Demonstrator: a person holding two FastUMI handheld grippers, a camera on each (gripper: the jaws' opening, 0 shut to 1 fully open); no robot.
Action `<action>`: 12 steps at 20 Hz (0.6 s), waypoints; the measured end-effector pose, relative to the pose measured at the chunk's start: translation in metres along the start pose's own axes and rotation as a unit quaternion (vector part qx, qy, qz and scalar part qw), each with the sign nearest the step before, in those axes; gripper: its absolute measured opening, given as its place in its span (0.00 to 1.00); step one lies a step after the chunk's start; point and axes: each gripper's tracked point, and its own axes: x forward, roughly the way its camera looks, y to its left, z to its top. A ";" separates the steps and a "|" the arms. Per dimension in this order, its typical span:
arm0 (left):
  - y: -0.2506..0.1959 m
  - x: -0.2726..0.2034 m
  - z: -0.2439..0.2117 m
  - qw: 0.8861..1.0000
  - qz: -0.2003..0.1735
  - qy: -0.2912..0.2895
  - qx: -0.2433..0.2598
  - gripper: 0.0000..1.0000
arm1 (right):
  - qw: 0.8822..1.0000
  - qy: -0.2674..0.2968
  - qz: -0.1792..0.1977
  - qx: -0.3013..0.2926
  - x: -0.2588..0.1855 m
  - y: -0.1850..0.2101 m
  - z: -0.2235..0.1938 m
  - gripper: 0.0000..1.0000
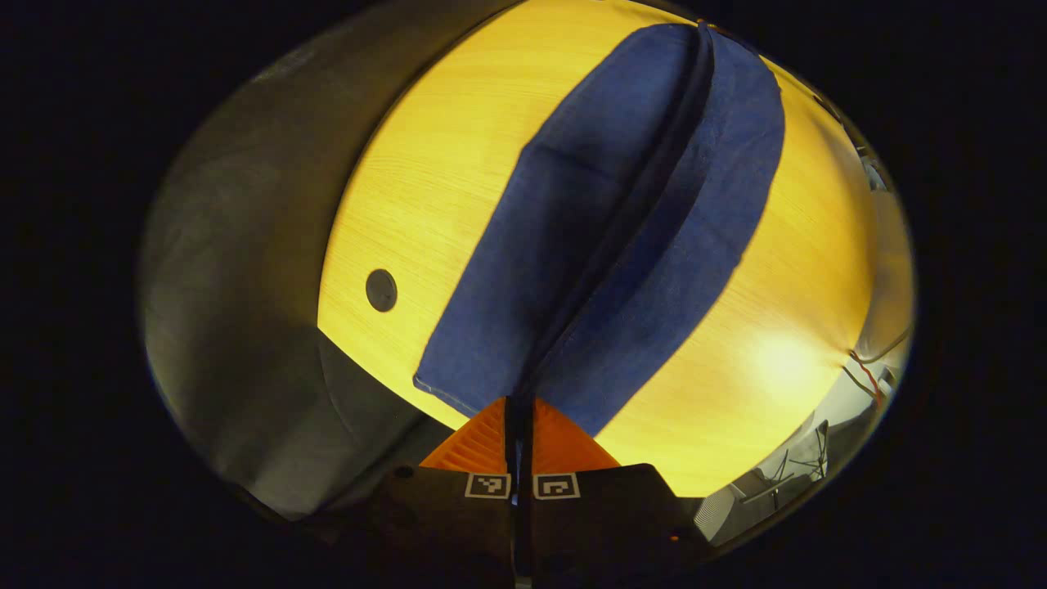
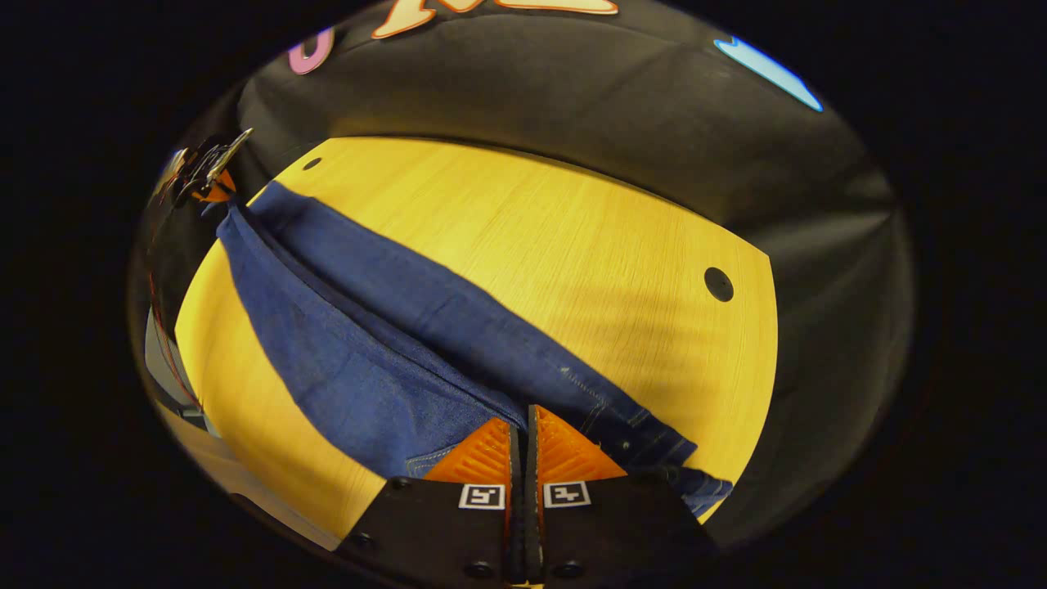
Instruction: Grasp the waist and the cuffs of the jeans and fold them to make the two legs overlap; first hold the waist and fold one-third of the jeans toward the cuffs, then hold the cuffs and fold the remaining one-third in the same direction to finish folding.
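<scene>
Lying long and flat on the yellow wooden surface, the dark blue denim jeans stretch from one end of it to the other. The two legs sit side by side with a dark line running between them, so they look like they are not yet one on top of the other, or are just now being brought together. That is my guess from how the cloth lies.

In the right gripper view, the waist end, with its stitching and little metal studs, is right at the right tongs. Their orange ribbed fingers are pressed close together with only a thin gap, and the denim seems pinched between them. In the left gripper view, the cuff end comes right up to the left tongs, whose orange fingers are also squeezed nearly together, with the cloth seeming to run in between. The left tongs also show far off in the right gripper view, at the cuff end.

So both ends look held, and the job is near its start. Still to do: lay one leg over the other, fold the waist one third toward the cuffs, then fold the cuffs over.

Two small dark round holes sit in the bare wood, well apart from the jeans.
</scene>
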 end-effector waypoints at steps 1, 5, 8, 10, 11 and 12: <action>0.006 0.008 0.008 1.000 0.009 -0.002 -0.015 0.00 | 1.000 -0.002 -0.004 0.003 0.012 -0.001 0.003 0.03; 0.011 0.048 0.021 0.998 0.034 -0.009 -0.060 0.00 | 1.000 0.003 -0.018 0.008 0.050 -0.003 0.003 0.03; 0.007 0.062 0.024 0.996 0.044 -0.011 -0.081 0.00 | 1.000 0.010 -0.007 0.006 0.060 -0.001 0.000 0.06; 0.007 0.061 0.023 0.994 0.057 -0.015 -0.095 0.00 | 1.000 0.005 -0.005 0.013 0.060 -0.007 0.002 0.07; 0.010 0.061 0.022 0.993 0.062 -0.013 -0.099 0.03 | 1.000 0.002 -0.017 0.018 0.062 -0.016 0.003 0.13; 0.009 0.059 0.019 0.992 0.065 -0.009 -0.105 0.20 | 0.999 0.000 -0.021 0.028 0.058 -0.024 0.002 0.28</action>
